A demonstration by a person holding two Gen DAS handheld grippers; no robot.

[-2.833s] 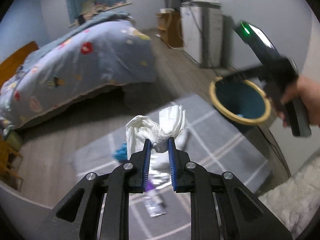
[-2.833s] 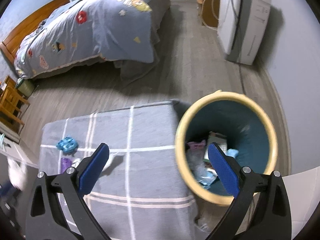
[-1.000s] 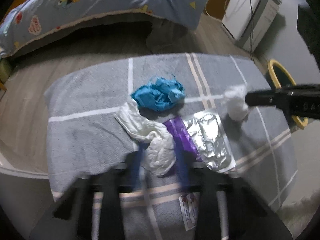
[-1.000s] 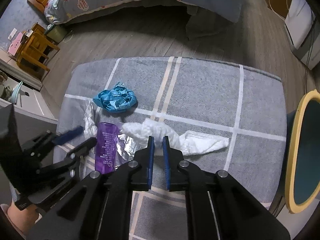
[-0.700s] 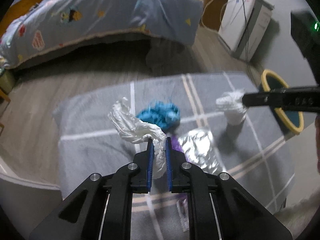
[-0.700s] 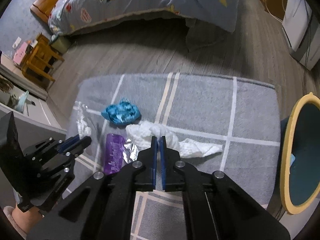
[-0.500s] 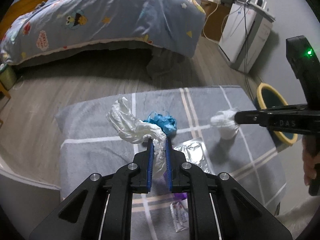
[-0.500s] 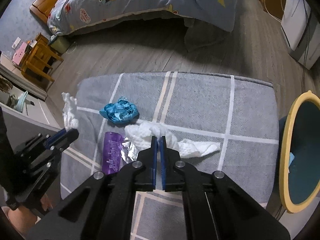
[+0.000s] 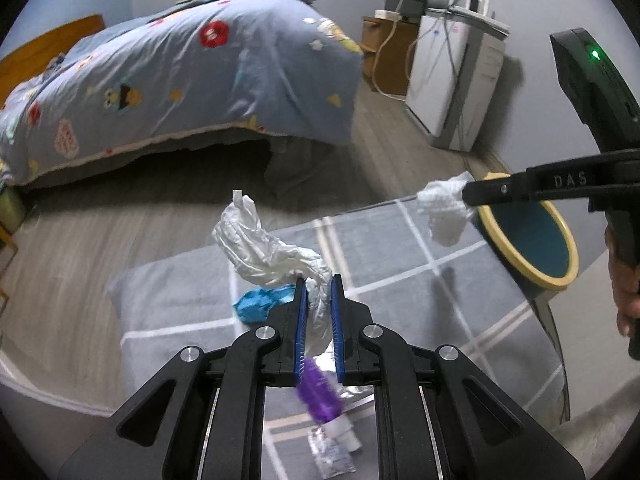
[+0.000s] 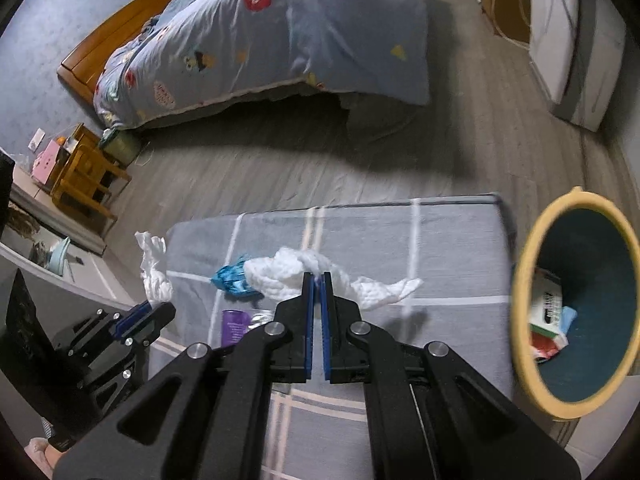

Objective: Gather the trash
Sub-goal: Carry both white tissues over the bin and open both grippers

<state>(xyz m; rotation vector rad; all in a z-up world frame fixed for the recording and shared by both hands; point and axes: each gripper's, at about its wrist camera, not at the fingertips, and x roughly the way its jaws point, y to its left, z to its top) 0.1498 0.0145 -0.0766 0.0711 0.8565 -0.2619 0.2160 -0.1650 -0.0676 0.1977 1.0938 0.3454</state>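
Grey wood floor, 1 grey rug [image 9: 400, 248] with pale cross-lines, bed [image 9: 180, 80] under a blue patterned quilt at 11 o'clock, white cabinet [image 9: 452, 92] at 1 o'clock.

Left gripper [image 9: 318, 284] angled steeply down over the rug, blue pads pinched on a crinkled white wrapper [image 9: 264, 248] that rises in a twisted plume toward 11 o'clock, clear of the rug. Right gripper [image 10: 318, 278] likewise tilted down, pads pressed together on a wad of soft, quilted tissue [image 10: 288, 270]; 1 tail trails toward 3 o'clock. Seen from the left wrist as a black bar entering at 3 o'clock with the tissue hanging off its tip, beside the bin [image 9: 532, 240]. Hand [image 9: 624, 292] on its grip cut off at the frame edge.

Bin round, yellow-rimmed, teal inside, standing off the rug's edge at 3 o'clock; scraps in its bottom hard to make out.

On the rug: crumpled blue foil [image 9: 260, 302], glossy purple tube [image 9: 320, 398] blurred and partly hidden behind the left fingers, silver foil sheet [image 10: 260, 318] mostly covered, small sachet [image 9: 332, 452] at 6 o'clock with print unreadable.
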